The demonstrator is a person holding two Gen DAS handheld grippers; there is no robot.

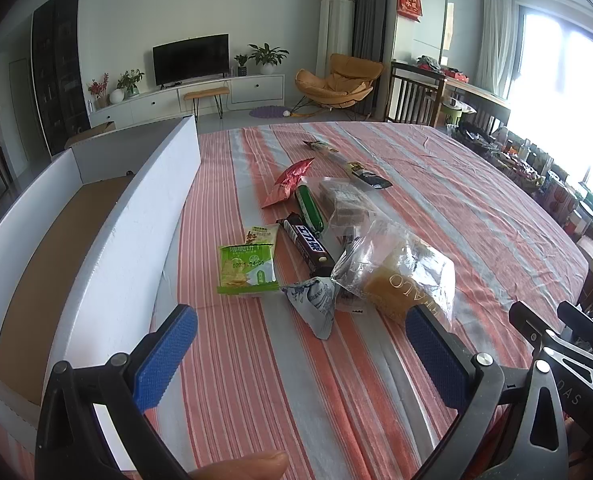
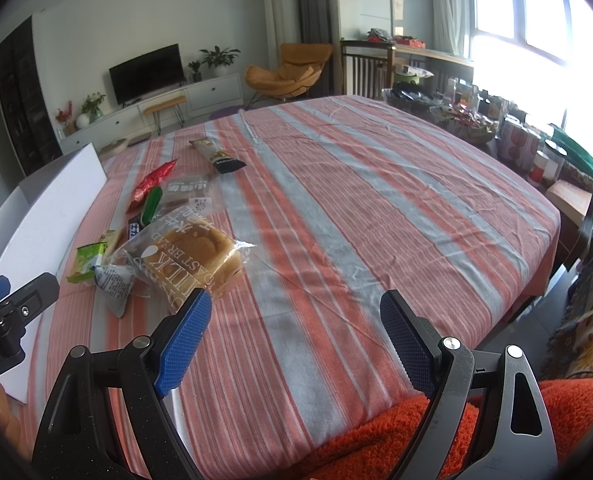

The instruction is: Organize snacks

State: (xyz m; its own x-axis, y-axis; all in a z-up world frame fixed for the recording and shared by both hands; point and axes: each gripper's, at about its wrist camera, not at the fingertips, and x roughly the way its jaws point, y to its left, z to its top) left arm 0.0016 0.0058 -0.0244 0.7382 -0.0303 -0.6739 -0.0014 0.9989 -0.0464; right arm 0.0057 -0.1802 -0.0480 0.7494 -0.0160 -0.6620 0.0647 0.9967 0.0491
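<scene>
Hovering with jaws apart and empty, left gripper (image 1: 300, 344) and right gripper (image 2: 296, 340) face the snacks heaped on the worktop (image 1: 476, 208) beside the box (image 1: 136, 216); bread (image 2: 200, 252) looks soft, crushable, slippery-wrapped, so pinch its crimped end

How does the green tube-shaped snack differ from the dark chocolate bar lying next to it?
The green tube is rounded, glossy and plain green; the chocolate bar is flatter, dark brown, with bold white and blue lettering. The tube lies farther up the striped cloth, next to the red packet; the bar sits nearer, beside the green cracker pack. Both are long, sealed and lie flat, touching end to side.
</scene>
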